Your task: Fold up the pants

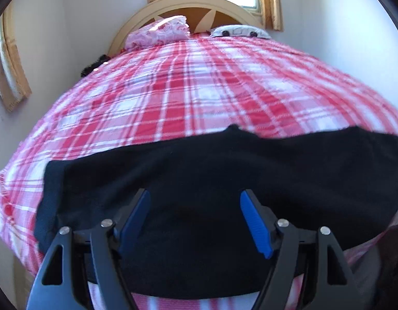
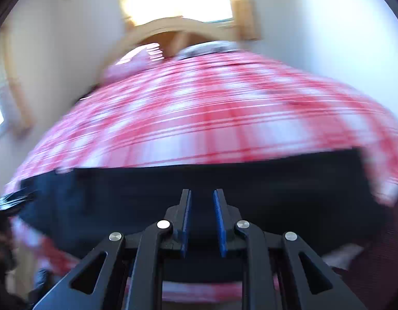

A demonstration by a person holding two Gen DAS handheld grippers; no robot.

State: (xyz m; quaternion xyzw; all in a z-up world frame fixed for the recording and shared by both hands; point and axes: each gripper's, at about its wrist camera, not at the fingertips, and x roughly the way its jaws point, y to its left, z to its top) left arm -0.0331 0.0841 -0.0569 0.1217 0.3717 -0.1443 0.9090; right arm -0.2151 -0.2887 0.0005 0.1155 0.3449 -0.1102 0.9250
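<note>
Black pants (image 1: 224, 180) spread crosswise over the near edge of a bed (image 1: 199, 90) covered in red-and-white plaid, filling the lower half of both views; probably laid flat this way to give a smooth surface for folding. Lower edge of the cloth draped over the bed's front, upper edge running roughly level across mid-frame, with 1 small peak near center in the left wrist view.

Left gripper (image 1: 195, 222) released, its 2 blue pads wide apart, hovering over the dark cloth at lower center of the frame, nothing between the fingers. Contact with the fabric not possible to tell.

Right gripper (image 2: 201, 219) narrowed to a slim gap, pads nearly parallel, apparently holding nothing, poised over the pants at lower center. Heavy blur across that view, so fine detail of the cloth lost.

2 pillows (image 1: 160, 32) against a curved wooden headboard (image 1: 188, 7) at top center, well apart from the pants. Folding judged barely begun: garment apparently lying in a single layer.
</note>
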